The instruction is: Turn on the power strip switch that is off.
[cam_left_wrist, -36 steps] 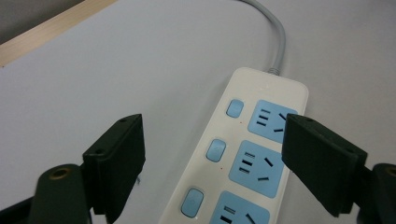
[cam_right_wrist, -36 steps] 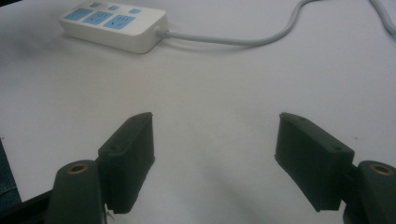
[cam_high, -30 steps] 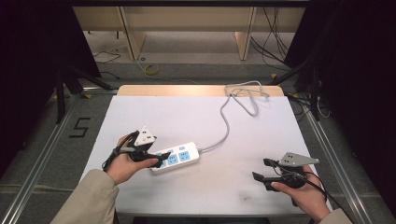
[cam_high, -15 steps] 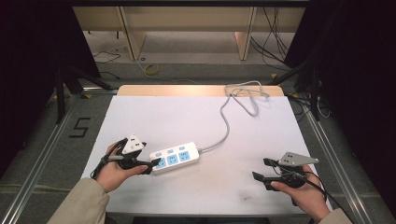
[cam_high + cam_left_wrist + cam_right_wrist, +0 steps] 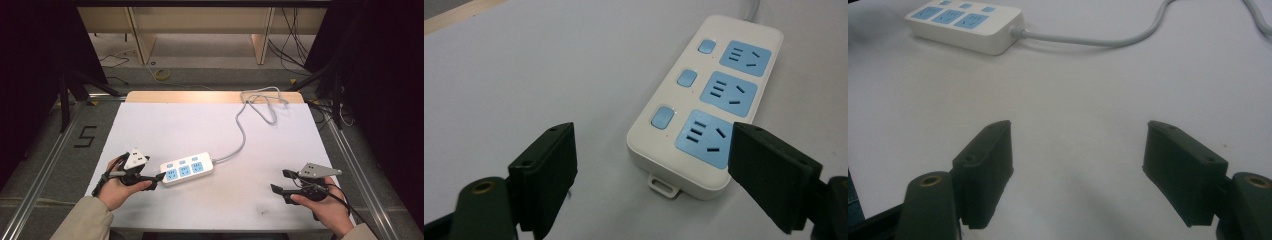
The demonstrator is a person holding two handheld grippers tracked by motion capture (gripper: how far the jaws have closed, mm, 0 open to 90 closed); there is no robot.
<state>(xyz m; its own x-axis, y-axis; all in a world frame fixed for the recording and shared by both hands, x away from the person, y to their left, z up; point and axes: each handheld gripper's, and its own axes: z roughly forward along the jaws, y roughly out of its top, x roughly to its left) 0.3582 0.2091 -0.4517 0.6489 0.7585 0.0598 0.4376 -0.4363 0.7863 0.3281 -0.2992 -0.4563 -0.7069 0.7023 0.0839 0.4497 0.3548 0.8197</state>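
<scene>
Pulled back to 8 o'clock, the left gripper (image 5: 156, 178) is held wide open beside the power strip (image 5: 187, 168), lying mid-table. Nothing is gripped yet. The right gripper (image 5: 280, 182) is open at 4 o'clock.

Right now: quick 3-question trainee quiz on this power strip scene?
1. True or false: the left gripper is shut on the power strip.
2. How many blue sockets does the strip have?
A. two
B. three
C. five
3. Fill in: the strip's cable runs toward the table's ____ edge.

Key:
1. False. Its jaws stand open at the strip's near end.
2. B
3. Far. It loops there, while the right gripper sits open, well apart from the strip.
</scene>
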